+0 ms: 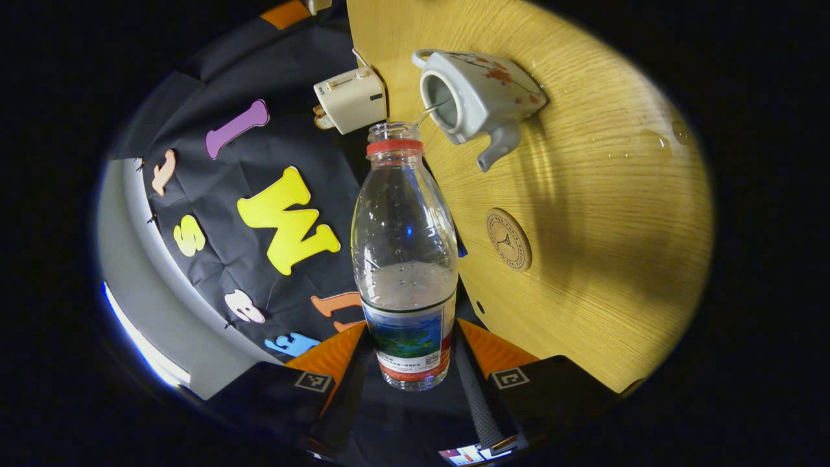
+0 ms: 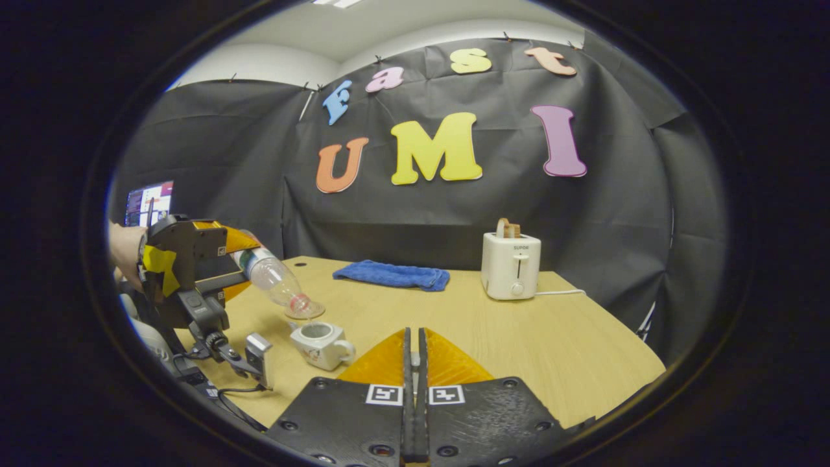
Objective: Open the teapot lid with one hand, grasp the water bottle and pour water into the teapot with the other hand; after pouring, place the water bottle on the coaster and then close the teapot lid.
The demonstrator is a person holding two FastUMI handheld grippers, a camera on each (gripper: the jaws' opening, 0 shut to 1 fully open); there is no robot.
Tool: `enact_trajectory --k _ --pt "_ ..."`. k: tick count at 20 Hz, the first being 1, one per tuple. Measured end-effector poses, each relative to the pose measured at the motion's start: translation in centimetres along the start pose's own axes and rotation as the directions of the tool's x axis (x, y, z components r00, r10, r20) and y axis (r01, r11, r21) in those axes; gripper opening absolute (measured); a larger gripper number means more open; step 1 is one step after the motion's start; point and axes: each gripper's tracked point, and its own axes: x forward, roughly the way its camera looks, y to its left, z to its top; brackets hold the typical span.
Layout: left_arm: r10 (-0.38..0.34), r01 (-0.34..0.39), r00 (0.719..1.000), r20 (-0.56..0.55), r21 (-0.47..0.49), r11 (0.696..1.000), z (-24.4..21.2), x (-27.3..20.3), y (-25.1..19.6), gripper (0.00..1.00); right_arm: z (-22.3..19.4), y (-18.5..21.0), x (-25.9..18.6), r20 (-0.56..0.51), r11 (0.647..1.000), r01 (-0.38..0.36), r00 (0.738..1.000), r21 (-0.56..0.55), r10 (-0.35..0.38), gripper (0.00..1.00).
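The left gripper [image 1: 408, 363] clamps a clear water bottle [image 1: 405, 259], red-collared and uncapped, tipped with its mouth over the open teapot [image 1: 476, 97] on the wooden table [image 1: 616, 214]; a thin stream runs in. The round coaster [image 1: 509, 239] lies nearby. The right gripper [image 2: 415, 363] looks closed, possibly on the lid.

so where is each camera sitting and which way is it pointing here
Left gripper view: rides on the left gripper, looking along the tipped water bottle that its fingers hold, down at the open teapot, the coaster and the table.
Right gripper view: rides on the right gripper, raised above the table's near edge, looking level across it toward the toaster and blue cloth; its fingers are closed; a hand holds the left gripper at left.
Shared: bottle, teapot, toaster, table.
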Motion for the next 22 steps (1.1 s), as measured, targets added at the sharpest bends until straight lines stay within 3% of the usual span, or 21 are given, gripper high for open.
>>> enact_trajectory --k 22 --pt "0.054 -0.047 0.998 -0.032 0.178 0.983 0.3 -0.4 2.7 0.74 -0.7 -1.2 -0.5 0.004 0.999 0.000 1.000 0.041 0.000 0.00"
